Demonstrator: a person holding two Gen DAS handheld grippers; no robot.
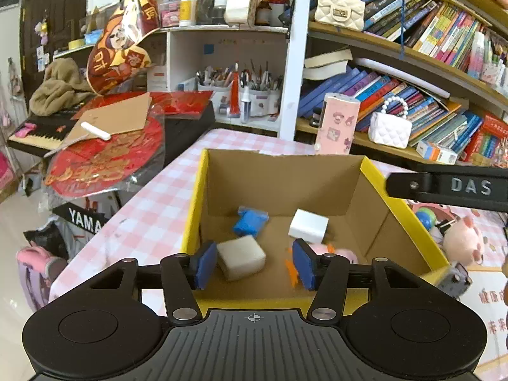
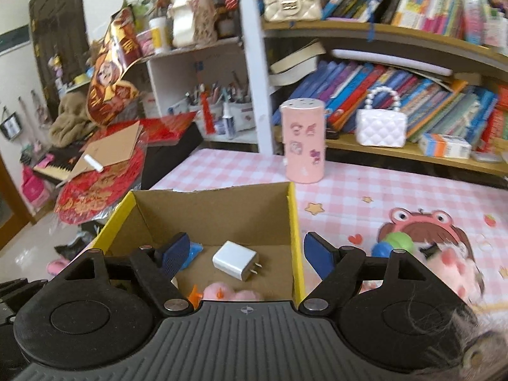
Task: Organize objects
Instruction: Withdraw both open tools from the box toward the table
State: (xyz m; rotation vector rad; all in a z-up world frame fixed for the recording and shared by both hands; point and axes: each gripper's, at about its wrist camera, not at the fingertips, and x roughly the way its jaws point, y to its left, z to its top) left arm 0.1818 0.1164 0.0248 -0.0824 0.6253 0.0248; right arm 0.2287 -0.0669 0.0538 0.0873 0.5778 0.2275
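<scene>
Step in hand: you are judged to be between drops, with both grippers over the cardboard box (image 1: 374, 203) and nothing carried.
Left gripper (image 1: 255, 262): jaws apart and empty; the blue pads stand either side of the grey block (image 1: 241, 262) without pressing on it.
Right gripper (image 2: 246, 252): jaws wide apart, empty; the right pad sits outside the box's right wall, the left pad over its floor.
Box: it stands near the table's (image 2: 349, 187) left edge, open at the top, with yellow rims.
Box contents: grey block at the near left corner; blue packet (image 1: 250, 222) toward the far wall; white charger (image 2: 235, 260) near the middle; pink plush toy (image 2: 222, 292) with orange bits at the near wall.
Still outside: a pink plush pig (image 1: 463, 244) and a green-and-blue toy (image 2: 395, 244) lie on the table just right of the box; the pink canister (image 2: 304, 141) stands beyond its far right corner.
Next move: lift each gripper clear of the rims before you swing sideways, so a pad does not catch a wall and drag the box.
Approach: take the plush pig with the right gripper, which is nearer; centre the soft body between the pads.
Risk: the light box probably slides easily on the cloth; keep contact off its walls.
</scene>
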